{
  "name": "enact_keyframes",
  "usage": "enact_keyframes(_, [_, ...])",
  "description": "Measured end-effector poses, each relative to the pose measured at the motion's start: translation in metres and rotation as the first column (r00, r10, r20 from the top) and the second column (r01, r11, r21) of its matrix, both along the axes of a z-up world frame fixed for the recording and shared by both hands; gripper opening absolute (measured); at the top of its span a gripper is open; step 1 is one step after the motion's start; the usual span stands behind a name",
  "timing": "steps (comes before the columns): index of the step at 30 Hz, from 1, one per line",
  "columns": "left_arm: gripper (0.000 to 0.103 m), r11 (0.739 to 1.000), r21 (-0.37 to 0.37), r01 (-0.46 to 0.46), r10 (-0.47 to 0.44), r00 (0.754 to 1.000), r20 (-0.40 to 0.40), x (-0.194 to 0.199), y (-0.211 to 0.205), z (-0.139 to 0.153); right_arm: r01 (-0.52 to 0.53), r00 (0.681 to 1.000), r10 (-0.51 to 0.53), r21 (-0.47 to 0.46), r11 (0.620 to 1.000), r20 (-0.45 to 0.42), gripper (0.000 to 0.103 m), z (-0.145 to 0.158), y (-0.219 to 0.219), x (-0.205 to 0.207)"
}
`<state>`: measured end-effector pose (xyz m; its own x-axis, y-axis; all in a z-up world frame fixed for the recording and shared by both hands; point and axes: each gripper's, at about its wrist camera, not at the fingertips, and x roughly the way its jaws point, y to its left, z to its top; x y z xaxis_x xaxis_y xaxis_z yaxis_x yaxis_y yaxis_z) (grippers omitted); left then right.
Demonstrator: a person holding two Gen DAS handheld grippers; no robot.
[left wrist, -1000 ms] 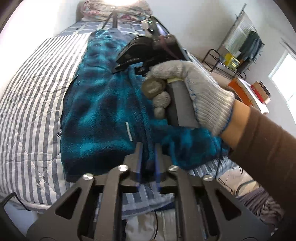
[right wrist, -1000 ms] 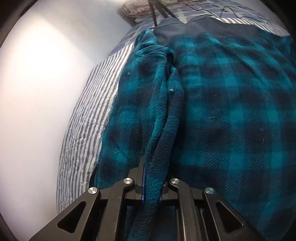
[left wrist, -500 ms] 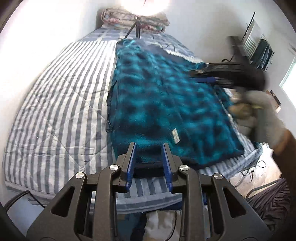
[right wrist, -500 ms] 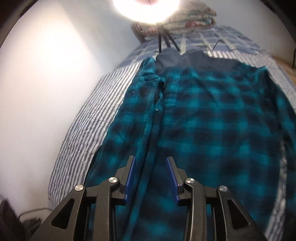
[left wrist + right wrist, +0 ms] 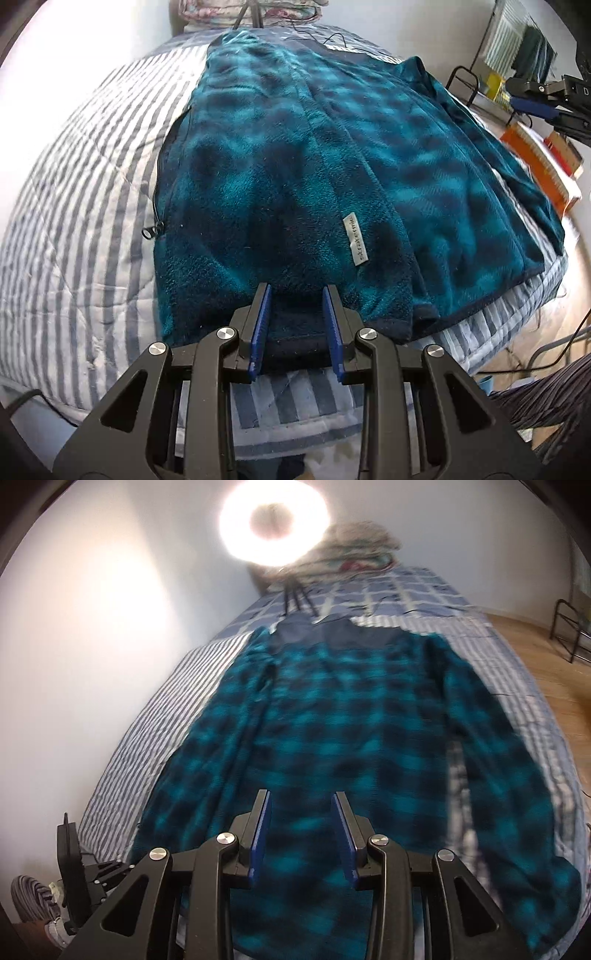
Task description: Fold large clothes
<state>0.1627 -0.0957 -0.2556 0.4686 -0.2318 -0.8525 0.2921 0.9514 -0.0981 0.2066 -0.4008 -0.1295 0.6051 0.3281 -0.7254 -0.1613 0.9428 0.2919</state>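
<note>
Though one side of the fleece jacket already lies folded inward on the bed, the rest remains; the left gripper and right gripper hold nothing, fingers parted.

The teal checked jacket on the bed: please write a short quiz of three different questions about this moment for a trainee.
1. True or false: the left tongs are clamped shut on the jacket.
2. What does the jacket lie on? A) wooden floor B) striped bedcover C) metal rack
3. Fill in: a small grey ____ is sewn on the jacket's near part.

Key:
1. False. The blue pads stand apart, with the jacket's dark hem between them. The right tongs are open too, above the cloth.
2. B
3. label
</note>
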Motion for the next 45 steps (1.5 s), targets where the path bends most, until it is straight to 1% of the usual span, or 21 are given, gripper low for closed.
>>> enact_keyframes(1, [0.027,1.000,0.000,0.002,-0.002,1.000,0.001,-0.002,0.000,0.004,0.017,1.000,-0.017,0.006,1.000,0.005,0.037,0.001,-0.010,-0.004])
enact_keyframes(3, [0.028,0.999,-0.044,-0.002,0.002,1.000,0.011,-0.006,0.004,0.017,0.049,0.999,-0.049,0.000,0.999,0.018,0.044,0.004,-0.030,-0.011])
enact_keyframes(5, [0.033,0.998,-0.069,0.002,0.001,0.999,0.048,-0.010,0.003,0.031,0.060,0.998,-0.059,-0.026,0.998,0.029,0.064,0.006,-0.047,-0.016])
enact_keyframes(7, [0.033,0.997,-0.079,0.015,-0.008,0.996,0.089,-0.015,0.003,0.049,0.074,0.996,-0.072,-0.054,0.996,0.044,0.068,0.008,-0.068,-0.023])
enact_keyframes(10, [0.037,0.993,-0.116,0.038,-0.024,0.993,0.118,-0.020,-0.002,0.073,0.107,0.994,-0.104,-0.068,0.992,0.037,0.068,0.006,-0.096,-0.029])
enact_keyframes(11, [0.043,0.991,-0.126,0.049,-0.032,0.991,0.131,-0.021,-0.004,0.081,0.131,0.991,-0.130,-0.059,0.990,0.026,0.068,0.004,-0.112,-0.032])
enact_keyframes(12, [0.045,0.989,-0.135,0.058,-0.038,0.989,0.144,-0.022,-0.005,0.089,0.144,0.990,-0.143,-0.051,0.988,0.017,0.068,0.002,-0.122,-0.033])
enact_keyframes(15, [0.045,0.982,-0.165,0.095,-0.067,0.984,0.165,-0.020,-0.013,0.107,0.223,0.975,-0.223,-0.021,0.975,-0.003,0.068,-0.005,-0.162,-0.041])
enact_keyframes(17, [0.045,0.980,-0.167,0.113,-0.083,0.980,0.181,-0.011,-0.025,0.115,0.293,0.956,-0.293,0.020,0.956,-0.023,0.068,-0.011,-0.195,-0.051])
enact_keyframes(20, [0.045,0.980,-0.140,0.142,-0.110,0.970,0.215,-0.004,-0.038,0.121,0.372,0.928,-0.368,0.073,0.925,-0.062,0.068,-0.024,-0.235,-0.065])
enact_keyframes(24, [0.045,0.980,-0.140,0.142,-0.111,0.972,0.206,0.003,-0.048,0.113,0.464,0.881,-0.442,0.124,0.877,-0.166,0.068,-0.058,-0.278,-0.083])
enact_keyframes(26, [0.045,0.980,-0.144,0.140,-0.111,0.975,0.190,0.006,-0.050,0.106,0.493,0.863,-0.465,0.136,0.859,-0.196,0.069,-0.070,-0.289,-0.089])
enact_keyframes(29, [0.045,0.980,-0.140,0.141,-0.118,0.980,0.162,0.009,-0.056,0.095,0.506,0.854,-0.470,0.138,0.852,-0.224,0.069,-0.084,-0.301,-0.092])
enact_keyframes(31, [0.045,0.980,-0.133,0.151,-0.130,0.979,0.155,0.009,-0.061,0.091,0.508,0.850,-0.473,0.123,0.853,-0.232,0.069,-0.091,-0.305,-0.091])
enact_keyframes(37, [0.045,0.979,-0.092,0.180,-0.164,0.974,0.156,0.004,-0.072,0.083,0.508,0.848,-0.465,0.140,0.850,-0.255,0.069,-0.110,-0.315,-0.088])
enact_keyframes(39, [0.045,0.979,-0.094,0.182,-0.167,0.975,0.149,0.003,-0.072,0.082,0.502,0.848,-0.457,0.132,0.855,-0.269,0.065,-0.114,-0.314,-0.088])
enact_keyframes(41, [0.045,0.979,-0.098,0.181,-0.165,0.975,0.145,0.003,-0.072,0.082,0.486,0.857,-0.437,0.143,0.862,-0.274,0.058,-0.114,-0.313,-0.089])
enact_keyframes(42, [0.045,0.979,-0.101,0.180,-0.165,0.976,0.144,0.003,-0.072,0.082,0.478,0.860,-0.430,0.140,0.867,-0.273,0.056,-0.112,-0.311,-0.090])
enact_keyframes(43, [0.045,0.979,-0.102,0.179,-0.163,0.976,0.144,0.003,-0.072,0.082,0.470,0.864,-0.423,0.135,0.872,-0.271,0.053,-0.111,-0.310,-0.092])
enact_keyframes(44, [0.045,0.979,-0.101,0.178,-0.162,0.976,0.144,0.003,-0.072,0.083,0.464,0.867,-0.419,0.132,0.876,-0.271,0.045,-0.110,-0.309,-0.093])
enact_keyframes(45, [0.045,0.979,-0.105,0.177,-0.162,0.977,0.142,0.003,-0.072,0.083,0.457,0.870,-0.412,0.132,0.879,-0.270,0.041,-0.108,-0.308,-0.094])
